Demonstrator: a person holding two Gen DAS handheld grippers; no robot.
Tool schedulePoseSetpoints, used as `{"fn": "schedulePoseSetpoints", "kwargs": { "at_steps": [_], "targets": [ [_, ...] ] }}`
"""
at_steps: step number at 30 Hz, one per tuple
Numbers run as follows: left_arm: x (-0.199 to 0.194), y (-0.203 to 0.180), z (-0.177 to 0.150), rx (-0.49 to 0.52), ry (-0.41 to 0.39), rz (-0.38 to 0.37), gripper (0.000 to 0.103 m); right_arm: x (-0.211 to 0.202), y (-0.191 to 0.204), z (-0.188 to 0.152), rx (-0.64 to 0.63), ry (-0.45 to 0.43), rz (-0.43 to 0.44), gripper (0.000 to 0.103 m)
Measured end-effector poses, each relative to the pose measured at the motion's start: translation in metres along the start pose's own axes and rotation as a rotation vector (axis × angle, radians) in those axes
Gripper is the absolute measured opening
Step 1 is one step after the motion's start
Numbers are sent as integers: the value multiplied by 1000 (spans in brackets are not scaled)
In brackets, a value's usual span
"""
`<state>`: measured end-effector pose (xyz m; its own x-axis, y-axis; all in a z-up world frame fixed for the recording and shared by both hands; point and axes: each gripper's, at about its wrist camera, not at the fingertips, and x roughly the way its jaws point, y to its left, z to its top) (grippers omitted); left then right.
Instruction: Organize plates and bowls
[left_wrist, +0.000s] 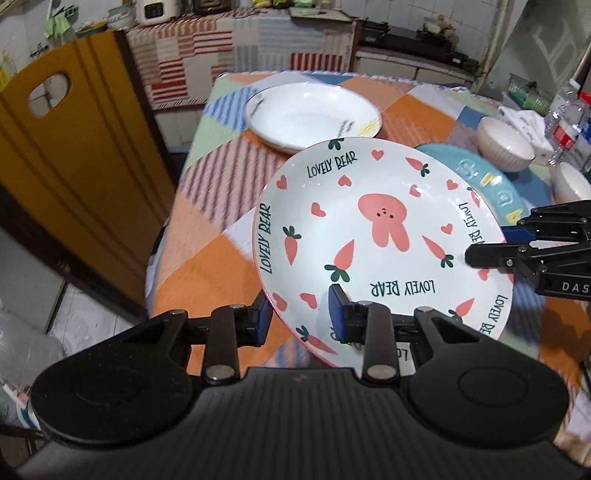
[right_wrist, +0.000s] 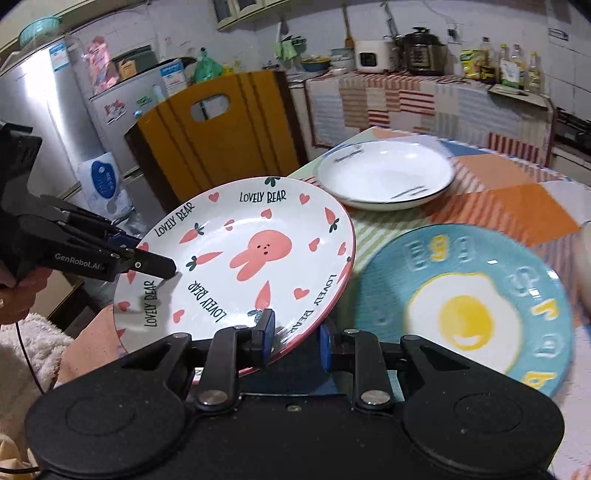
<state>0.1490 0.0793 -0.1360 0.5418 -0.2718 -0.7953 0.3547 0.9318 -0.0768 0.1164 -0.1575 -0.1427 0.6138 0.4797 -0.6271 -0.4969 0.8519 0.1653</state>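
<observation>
The round white ceramic plate printed with a pink rabbit, carrots and hearts (left_wrist: 384, 243) was held tilted above the patchwork tablecloth (left_wrist: 207, 206), its rim pinched on opposite sides by the left gripper (left_wrist: 299, 314) and the right gripper (right_wrist: 293, 336). Beneath its far side lay a blue fried-egg plate (right_wrist: 480, 302), and beyond that a plain white deep plate (right_wrist: 386, 175).
</observation>
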Motion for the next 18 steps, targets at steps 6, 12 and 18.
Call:
{"fn": "schedulePoseSetpoints", "kwargs": {
  "at_steps": [6,12,18],
  "targets": [
    [20,-30,27,37,3,-54,31,-15,-36,6,29,-14,-45,29],
    [42,-54,49,52,25,-94,31,-21,-70,7,91,-19,-79,28],
    [64,-65,62,20,71,-154,31,-27,-92,-1,120,-16,-104,28]
  ]
}}
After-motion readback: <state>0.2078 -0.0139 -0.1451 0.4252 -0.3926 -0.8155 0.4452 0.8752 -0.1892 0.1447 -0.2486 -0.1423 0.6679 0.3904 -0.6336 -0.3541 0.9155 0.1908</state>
